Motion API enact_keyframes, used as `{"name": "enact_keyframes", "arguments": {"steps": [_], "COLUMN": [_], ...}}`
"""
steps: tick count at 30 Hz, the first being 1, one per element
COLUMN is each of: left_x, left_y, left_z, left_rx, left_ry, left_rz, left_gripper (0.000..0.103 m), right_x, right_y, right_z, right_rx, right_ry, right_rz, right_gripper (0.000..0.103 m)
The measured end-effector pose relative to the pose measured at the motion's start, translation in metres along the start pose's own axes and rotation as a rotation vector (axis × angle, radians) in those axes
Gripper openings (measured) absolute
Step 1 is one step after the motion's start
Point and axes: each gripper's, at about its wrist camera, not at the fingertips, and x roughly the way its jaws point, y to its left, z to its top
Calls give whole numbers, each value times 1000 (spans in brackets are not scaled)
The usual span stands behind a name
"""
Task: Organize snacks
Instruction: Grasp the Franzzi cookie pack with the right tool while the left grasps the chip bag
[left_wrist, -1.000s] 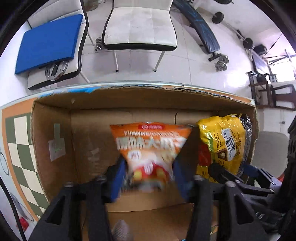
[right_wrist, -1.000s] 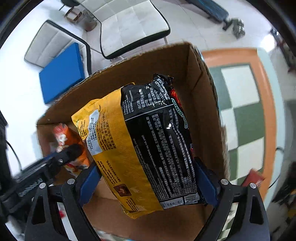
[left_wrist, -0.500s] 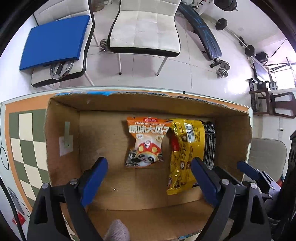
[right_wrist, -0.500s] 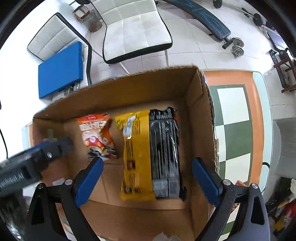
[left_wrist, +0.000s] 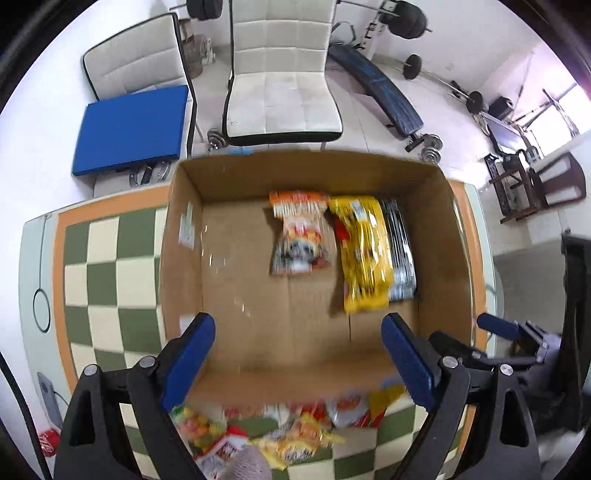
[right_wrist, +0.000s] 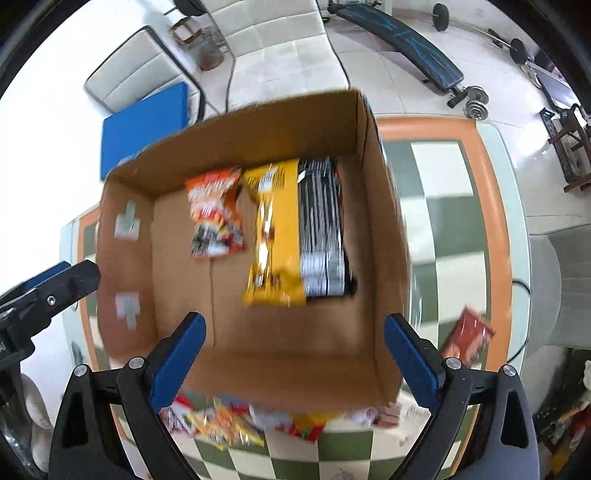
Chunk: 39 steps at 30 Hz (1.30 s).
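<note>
Nearest each lens, the left gripper (left_wrist: 297, 354) and the right gripper (right_wrist: 293, 354), both black-framed with blue pads, stood with jaws spread wide and nothing between them. Just beneath and nearer than both fingertips lay the loose pile of brightly coloured snack packets (left_wrist: 273, 428) on the green-and-cream chequered tabletop (left_wrist: 107, 251), against the near wall of the open brown cardboard box (left_wrist: 369, 173); the pile thus lay behind and below the fingertips, and the coming pick would probably call for a downward, backward reach. The pile spread crosswise under both grippers, neither clearly nearer. A single red packet (right_wrist: 469, 341) lay apart to the right, closer to the right gripper. Farther in, on the box floor, the orange snack bag (left_wrist: 299, 232) and the yellow-and-black noodle pack (left_wrist: 373, 254) lay side by side, touching, long axes running away from the grippers.
</note>
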Motion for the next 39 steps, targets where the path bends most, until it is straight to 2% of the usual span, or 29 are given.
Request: {"name": "enact_keyframes", "arguments": {"steps": [3, 5, 7, 11, 16, 20, 26, 27, 28, 29, 31, 33, 34, 39], "left_x": [-2, 5, 22, 61, 103, 133, 160, 164, 166, 168, 168, 166, 165, 163], "left_y": [-5, -11, -18, -28, -40, -46, -46, -46, -45, -44, -39, -33, -28, -8], "left_z": [-45, -74, -106, -150, -177, -191, -196, -198, -197, -196, -192, -191, -192, -203], "left_rx": [19, 58, 111, 201, 272, 318, 346, 338, 323, 306, 241, 138, 69, -138], "left_ry": [-1, 20, 65, 160, 246, 318, 384, 384, 389, 398, 402, 407, 414, 434], "left_rz": [35, 50, 80, 119, 167, 181, 207, 210, 211, 203, 177, 133, 107, 51], "left_gripper": [92, 92, 92, 92, 92, 92, 92, 86, 71, 66, 62, 56, 53, 53], "right_x": [-3, -3, 4, 24, 47, 74, 117, 123, 129, 132, 135, 135, 133, 131], "right_y": [-8, -16, -24, -46, -63, -66, -60, -61, -62, -63, -65, -69, -72, -98], "right_z": [-36, -61, -81, -113, -123, -123, -129, -130, -131, -131, -131, -132, -131, -148], "right_rx": [-1, -9, -13, -18, -99, -236, -431, -450, -464, -470, -473, -446, -423, -222], "right_ry": [15, 29, 59, 143, 208, 265, 340, 345, 349, 345, 326, 324, 325, 364], "right_rz": [30, 15, 1, -25, -124, -221, -323, -331, -334, -335, -324, -307, -302, -224], "right_gripper": [99, 99, 99, 99, 99, 99, 99, 99, 99, 99, 98, 85, 85, 75]}}
